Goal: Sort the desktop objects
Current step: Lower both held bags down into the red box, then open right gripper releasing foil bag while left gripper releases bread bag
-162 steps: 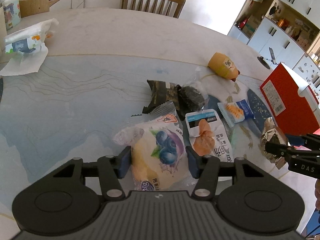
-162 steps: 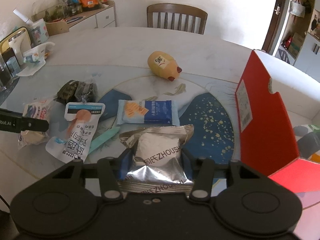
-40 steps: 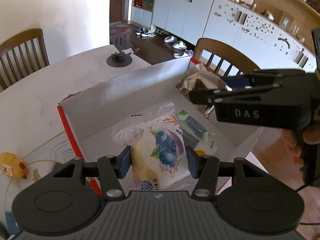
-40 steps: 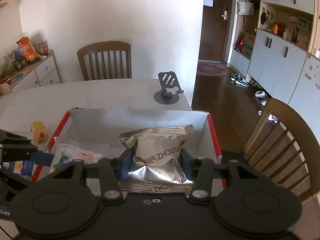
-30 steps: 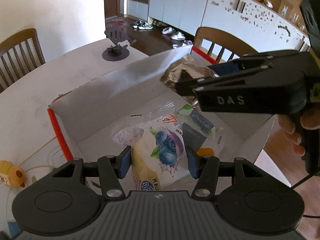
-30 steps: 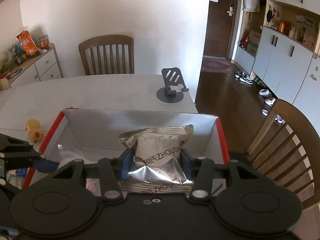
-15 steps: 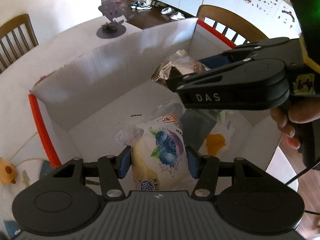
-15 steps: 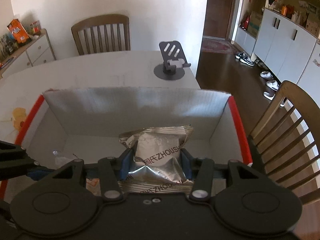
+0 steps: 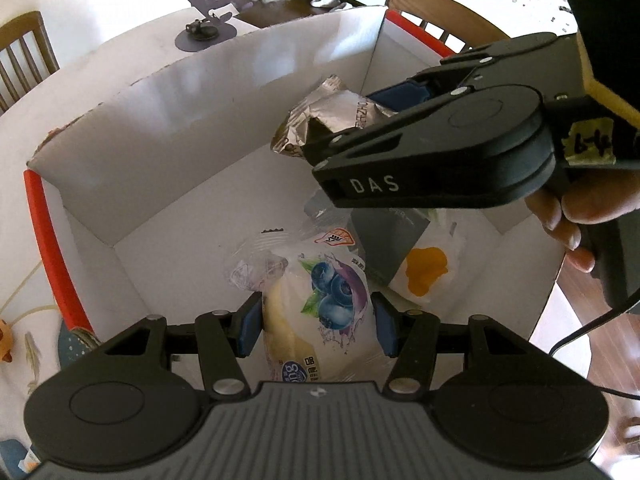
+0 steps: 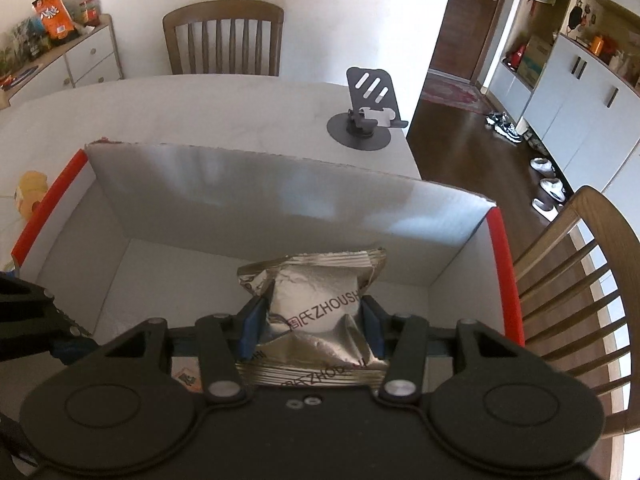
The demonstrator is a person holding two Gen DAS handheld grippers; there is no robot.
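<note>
My left gripper (image 9: 318, 322) is shut on a clear blueberry bread packet (image 9: 316, 304) and holds it inside the red-edged white box (image 9: 168, 152). My right gripper (image 10: 312, 326) is shut on a silver foil snack packet (image 10: 316, 300) and holds it over the same box (image 10: 256, 200). In the left wrist view the right gripper (image 9: 340, 132) and its foil packet (image 9: 324, 116) hang above the box floor. A dark packet (image 9: 384, 236) and a white packet with an orange blob (image 9: 426, 272) lie in the box.
The box stands at the table edge. A grey phone stand (image 10: 366, 116) is on the table behind it. A yellow toy (image 10: 28, 194) lies left of the box. Wooden chairs stand at the right (image 10: 576, 280) and the back (image 10: 224, 36).
Both grippers have carried their packets from the table over to the box and then lowered into it. In the last half second both moved a little deeper and closer to the box floor.
</note>
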